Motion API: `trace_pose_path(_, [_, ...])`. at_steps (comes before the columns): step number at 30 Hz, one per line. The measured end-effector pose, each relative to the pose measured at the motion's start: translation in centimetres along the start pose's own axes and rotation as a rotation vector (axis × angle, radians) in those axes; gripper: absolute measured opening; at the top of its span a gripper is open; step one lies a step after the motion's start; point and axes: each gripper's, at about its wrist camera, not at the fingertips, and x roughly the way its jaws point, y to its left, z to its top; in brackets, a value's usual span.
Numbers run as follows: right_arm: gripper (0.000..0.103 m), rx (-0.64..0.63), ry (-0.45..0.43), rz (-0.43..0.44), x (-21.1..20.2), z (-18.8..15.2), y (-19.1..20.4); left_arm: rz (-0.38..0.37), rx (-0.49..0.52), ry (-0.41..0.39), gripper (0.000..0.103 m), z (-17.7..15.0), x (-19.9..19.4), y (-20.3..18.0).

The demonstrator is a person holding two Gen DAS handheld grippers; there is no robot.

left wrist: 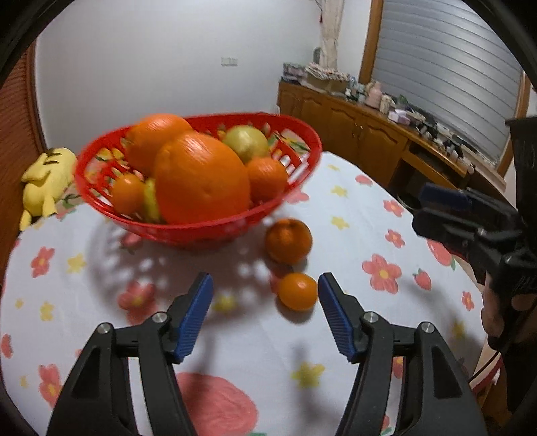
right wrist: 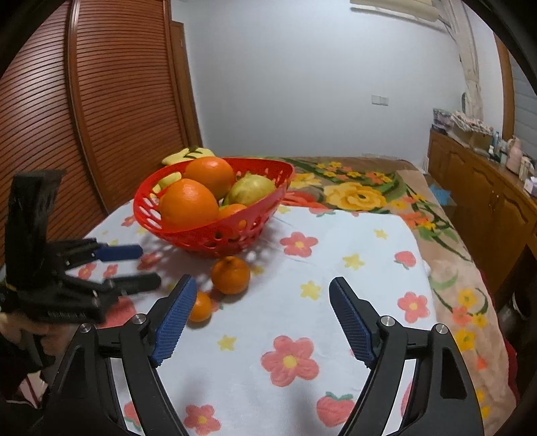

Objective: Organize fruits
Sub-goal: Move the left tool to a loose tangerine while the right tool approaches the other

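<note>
Bare floral bedspread (right wrist: pixel 352 285) lies open right of the two loose tangerines (right wrist: pixel 230 275); the red basket (right wrist: pixel 214 238) blocks behind them.

We see a pale, plain wall (right wrist: pixel 302 84) at the back of the room, with a small switch plate (right wrist: pixel 379 99) on it. On 1 side a brown louvered door (right wrist: pixel 84 117) runs tall beside a second wooden panel. Along the other side stands a long wooden cabinet (left wrist: pixel 352 127), its top crowded with small boxes and bottles too blurred to name. Above it a window with grey slatted blinds (left wrist: pixel 446 67) sits in a wooden frame, and a pale curtain (left wrist: pixel 330 30) hangs tied beside it.
</note>
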Motion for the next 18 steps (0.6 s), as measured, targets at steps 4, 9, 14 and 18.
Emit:
trace_pose_path(4, [0.083, -0.004, 0.003, -0.001, 0.1, 0.0, -0.1, -0.042, 0.02, 0.047, 0.056, -0.3, 1.4, -0.8])
trace_pose_path(9, [0.083, -0.008, 0.004, -0.001, 0.2, 0.0, 0.0, -0.056, 0.021, 0.102, 0.051, -0.5, 3.2, -1.2])
trace_pose_path(14, [0.083, -0.011, 0.013, 0.013, 0.3, 0.1, 0.1, -0.082, 0.009, 0.142, 0.047, -0.5, 4.1, -1.2])
trace_pose_path(18, [0.083, -0.016, 0.023, 0.026, 0.7, 0.1, 0.3, -0.106, 0.009, 0.145, 0.033, -0.5, 4.3, -1.2])
